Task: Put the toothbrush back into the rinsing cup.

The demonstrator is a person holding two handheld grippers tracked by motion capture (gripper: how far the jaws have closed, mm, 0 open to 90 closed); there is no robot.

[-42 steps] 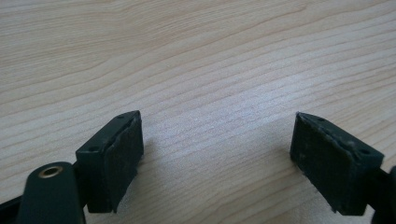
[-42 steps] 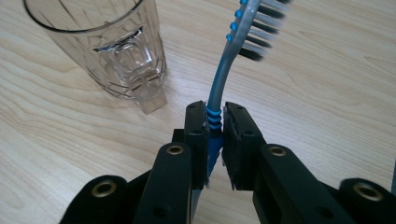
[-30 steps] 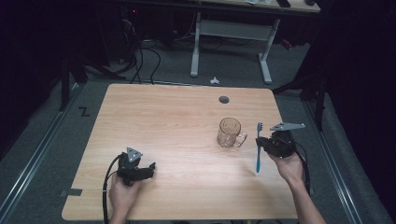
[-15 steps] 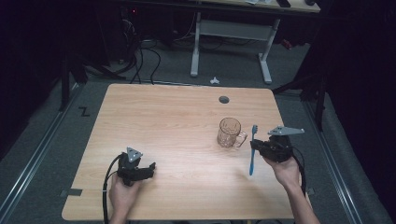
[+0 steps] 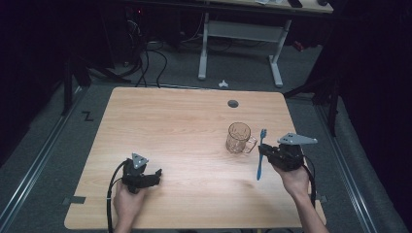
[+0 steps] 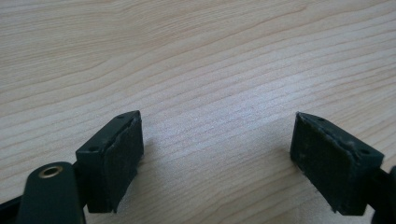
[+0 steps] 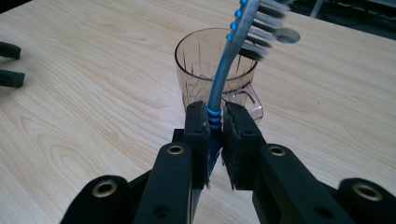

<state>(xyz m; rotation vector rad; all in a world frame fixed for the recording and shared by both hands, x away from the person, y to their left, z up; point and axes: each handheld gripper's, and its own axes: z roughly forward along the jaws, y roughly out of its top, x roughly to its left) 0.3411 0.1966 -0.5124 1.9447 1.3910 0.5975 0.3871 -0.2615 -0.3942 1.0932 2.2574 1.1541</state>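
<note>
One toothbrush (image 7: 219, 77), one mug (image 7: 205, 65), two tools.

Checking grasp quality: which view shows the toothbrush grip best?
Right gripper view: the right gripper pads clamp the blue toothbrush neck, close up. The high view shows the toothbrush small, upright beside the glass mug.

One mug (image 5: 239, 138), clear glass, just left of the right gripper (image 5: 266, 154) in the high view. One toothbrush (image 5: 260, 155), blue, clamped between that gripper's jaws, bristles above the mug rim in the right gripper view. Two grippers, the left gripper (image 5: 156, 175) well apart from both. One table (image 5: 184, 121). One round hole (image 5: 233, 103), beyond the mug.
</note>
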